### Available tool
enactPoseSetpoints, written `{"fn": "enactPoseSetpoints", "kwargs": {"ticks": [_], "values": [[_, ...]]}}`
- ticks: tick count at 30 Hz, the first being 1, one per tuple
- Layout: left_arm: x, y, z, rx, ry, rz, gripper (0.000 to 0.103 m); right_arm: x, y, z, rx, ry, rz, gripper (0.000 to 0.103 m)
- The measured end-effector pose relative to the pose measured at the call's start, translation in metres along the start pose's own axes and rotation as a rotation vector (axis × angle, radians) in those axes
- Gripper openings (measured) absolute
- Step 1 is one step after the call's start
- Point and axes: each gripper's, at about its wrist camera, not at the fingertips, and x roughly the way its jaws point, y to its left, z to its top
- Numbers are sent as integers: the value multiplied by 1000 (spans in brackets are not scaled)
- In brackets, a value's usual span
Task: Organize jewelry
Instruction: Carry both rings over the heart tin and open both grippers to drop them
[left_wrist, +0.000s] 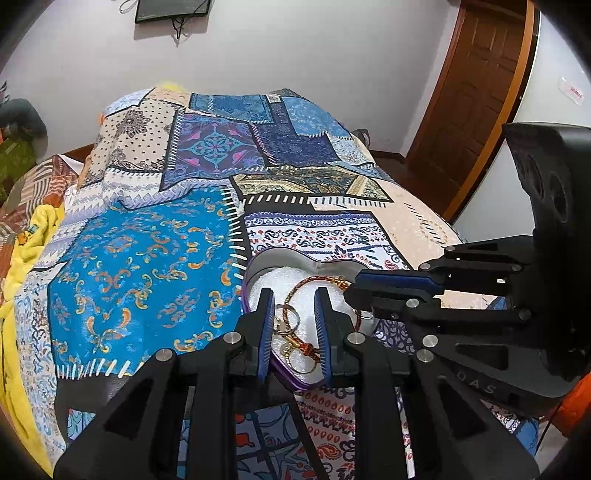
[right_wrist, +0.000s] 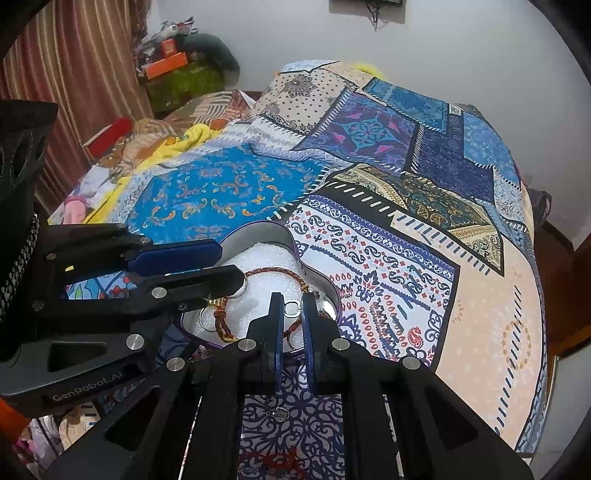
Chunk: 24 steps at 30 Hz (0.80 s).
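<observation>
Left wrist view: both grippers poised over the open heart-shaped tin (left_wrist: 258, 258) on the bed (left_wrist: 147, 258), near its closest edge.

Tin holds white foam, a red-and-gold braided cord (left_wrist: 317, 280) and metal rings (left_wrist: 290, 314). Left gripper (left_wrist: 293, 321) jaws stand narrowly apart, straddling rings and cord without visibly gripping. Right gripper (right_wrist: 293, 325) jaws are nearly closed; whether they pinch the ring seen between their tips cannot be determined. Judged step: arranging pieces inside the tin. Next move requires separating the rings from the cord.
</observation>
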Motion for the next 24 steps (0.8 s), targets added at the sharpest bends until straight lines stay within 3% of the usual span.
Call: {"fn": "enactPoseSetpoints", "kwargs": {"ticks": [24], "values": [[-29, 9, -3, -21, -29, 56, 20, -3, 15, 3, -39, 16, -9, 11]]}}
